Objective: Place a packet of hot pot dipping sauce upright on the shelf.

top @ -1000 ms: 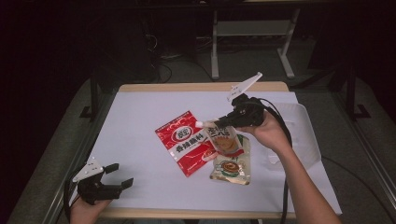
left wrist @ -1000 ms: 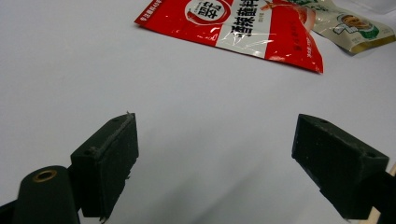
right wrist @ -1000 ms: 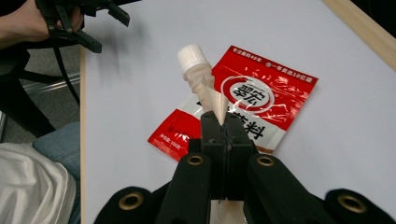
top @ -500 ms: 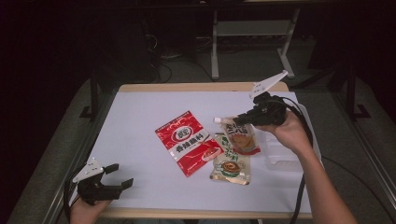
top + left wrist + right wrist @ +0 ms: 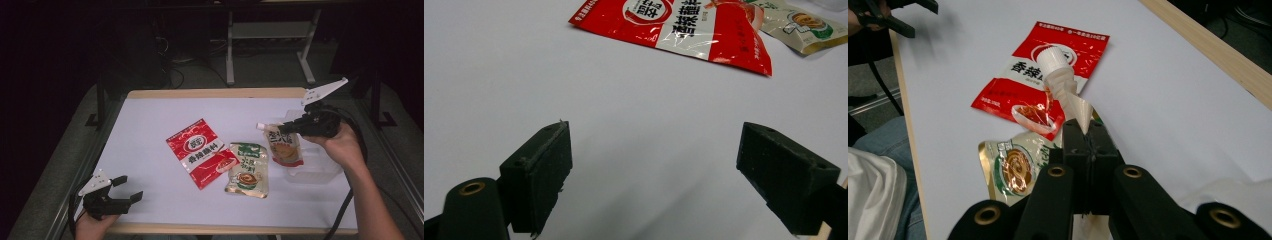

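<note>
Two packets lie flat on the counter (image 5: pixel 150 130): a red packet (image 5: pixel 201 152) and a green pouch (image 5: pixel 247 169). Right tongs (image 5: pixel 286 129) are pinching a spouted pouch (image 5: pixel 283 145) by its top, hanging over a clear tray (image 5: pixel 320 170). Left tongs (image 5: pixel 131 189) sit spread wide, nothing in them.

**Items Lying on the White Table**

A red sachet (image 5: pixel 201 152) is laid flat near the middle of the white table (image 5: pixel 150 120). Just to its right, a green-and-cream sachet (image 5: pixel 247 170) is seen, its edge touching the red one. A clear plastic tray (image 5: pixel 320 167) is placed near the right edge.
</note>
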Demonstrator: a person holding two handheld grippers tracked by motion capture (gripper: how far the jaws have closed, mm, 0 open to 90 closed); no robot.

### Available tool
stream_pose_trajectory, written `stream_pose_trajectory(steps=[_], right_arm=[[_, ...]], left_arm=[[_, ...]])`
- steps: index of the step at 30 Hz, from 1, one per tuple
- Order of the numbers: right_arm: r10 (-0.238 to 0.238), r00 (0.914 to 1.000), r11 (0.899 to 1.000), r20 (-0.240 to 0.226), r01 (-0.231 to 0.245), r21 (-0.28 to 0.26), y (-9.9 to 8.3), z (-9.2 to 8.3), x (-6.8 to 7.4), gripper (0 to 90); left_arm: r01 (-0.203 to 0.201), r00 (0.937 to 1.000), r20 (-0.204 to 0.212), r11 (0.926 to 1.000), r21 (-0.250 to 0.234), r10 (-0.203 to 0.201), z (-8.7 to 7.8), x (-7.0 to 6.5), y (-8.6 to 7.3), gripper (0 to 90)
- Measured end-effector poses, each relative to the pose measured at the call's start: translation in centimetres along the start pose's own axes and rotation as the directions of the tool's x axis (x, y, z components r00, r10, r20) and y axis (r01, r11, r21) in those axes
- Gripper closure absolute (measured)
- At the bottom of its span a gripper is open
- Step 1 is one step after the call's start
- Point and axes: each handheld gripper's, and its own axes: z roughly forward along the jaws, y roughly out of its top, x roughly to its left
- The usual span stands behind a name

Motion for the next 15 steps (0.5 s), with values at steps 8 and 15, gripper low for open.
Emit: stream_pose_trajectory(steps=[8,15], right_arm=[[0.02,0.9994,1.0,0.027,-0.019,-0.011,-1.9,-1.6,-0.6,89.1],[0.041,0.9986,0.998,0.034,-0.04,-0.041,-3.4,-3.1,-1.0,89.0]], left_arm=[[-0.008,1.0,0.004,1.0,0.004,0.008,0.1,0.0,0.0,14.5],[-0.005,1.0,0.006,1.0,0.002,0.005,0.1,-0.1,0.0,14.4]])
